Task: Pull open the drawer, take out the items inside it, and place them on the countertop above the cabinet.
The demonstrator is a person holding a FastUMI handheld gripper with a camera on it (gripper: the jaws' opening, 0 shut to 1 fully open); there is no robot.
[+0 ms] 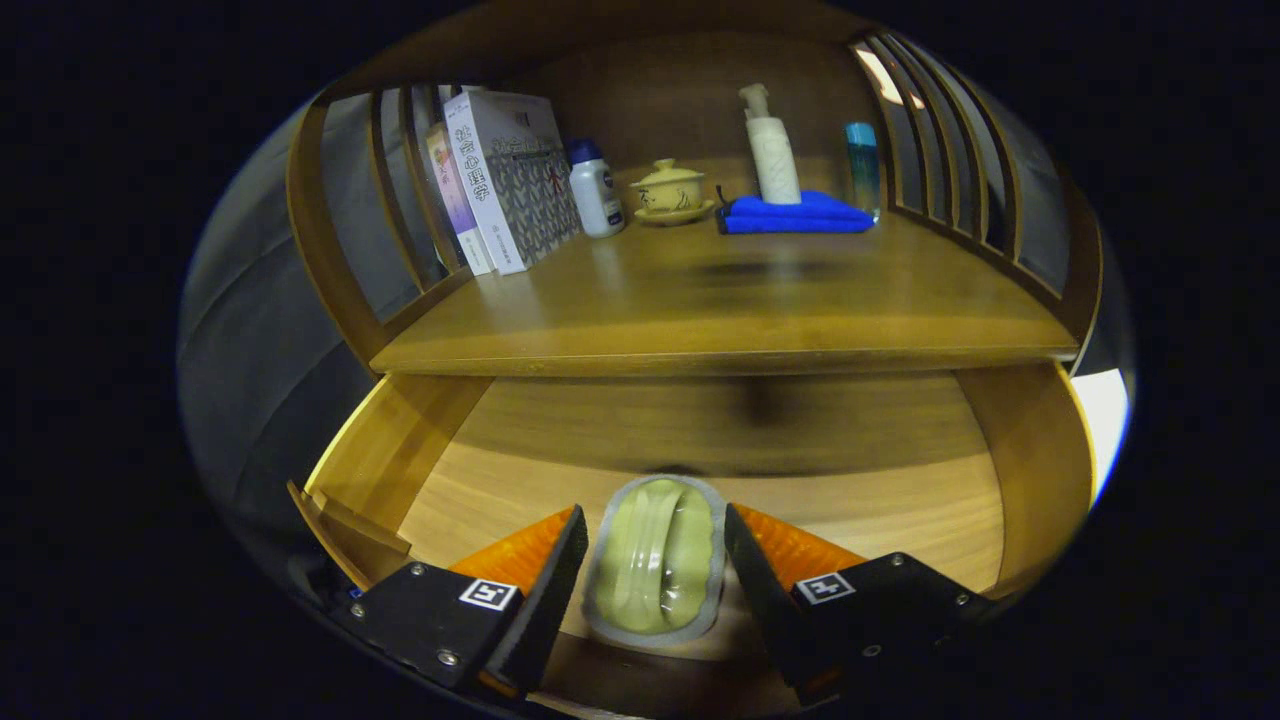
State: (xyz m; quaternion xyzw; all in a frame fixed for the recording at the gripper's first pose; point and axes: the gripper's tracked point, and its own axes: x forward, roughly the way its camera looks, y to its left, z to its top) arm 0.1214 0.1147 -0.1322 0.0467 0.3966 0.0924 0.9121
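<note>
The wooden drawer (880, 500) is pulled open below the countertop (720, 300). A pale green item in a clear sealed packet (655, 560) sits between my fingers, over the near part of the drawer floor. My gripper (655, 513) is shut on the packet, with one finger pressing on each long side. I cannot tell whether the packet rests on the drawer floor or hangs just above it. The drawer floor beyond the packet is bare wood.
At the back of the countertop stand leaning books (510, 180), a white bottle (595, 190), a lidded yellow cup (668, 190), a pump bottle (772, 150) on a folded blue cloth (800, 215) and a blue bottle (862, 165). Slatted wooden rails (940, 160) close both sides.
</note>
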